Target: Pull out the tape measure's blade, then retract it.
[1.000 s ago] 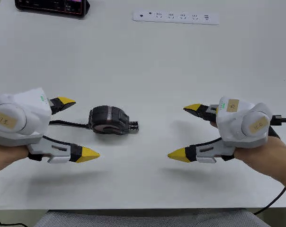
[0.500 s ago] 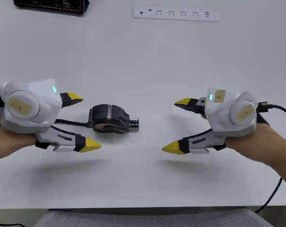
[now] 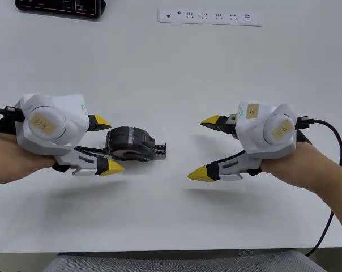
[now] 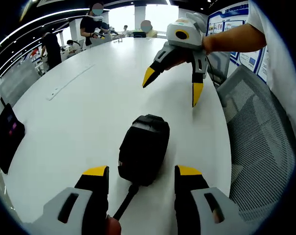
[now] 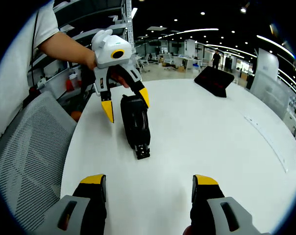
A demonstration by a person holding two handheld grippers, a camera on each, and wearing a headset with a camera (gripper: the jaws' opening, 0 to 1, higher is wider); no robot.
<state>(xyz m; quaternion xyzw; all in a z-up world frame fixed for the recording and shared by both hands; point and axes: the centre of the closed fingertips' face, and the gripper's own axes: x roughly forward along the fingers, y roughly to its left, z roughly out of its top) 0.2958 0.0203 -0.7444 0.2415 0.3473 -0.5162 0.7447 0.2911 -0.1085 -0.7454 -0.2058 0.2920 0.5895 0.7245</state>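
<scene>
The left tongs (image 3: 110,144) are spread wide and hold nothing. In the left gripper view (image 4: 141,171) their 2 yellow tips flank the rear end of the tape measure (image 4: 144,147), with a gap showing on each side, so they do not touch the case. A dark strap (image 4: 126,203) runs back from the case between the jaws. The right tongs (image 3: 202,147) are also wide apart and empty. They hover above the desk (image 3: 171,73), well clear of the tape measure (image 3: 131,144) and facing it. In the right gripper view (image 5: 149,180) there is bare desk between their tips. The tape measure sits on the desk between the 2 grippers, much closer to the left one. Its long axis runs left to right across the head view. Its mouth and the end hook (image 3: 159,151) point toward the right tongs, and the strap (image 3: 86,149) trails toward the left hand. Only the hook (image 5: 143,152) sticks out of the case (image 5: 135,120). A power strip (image 3: 209,17) and a dark device (image 3: 60,7) lie along the far edge.
</scene>
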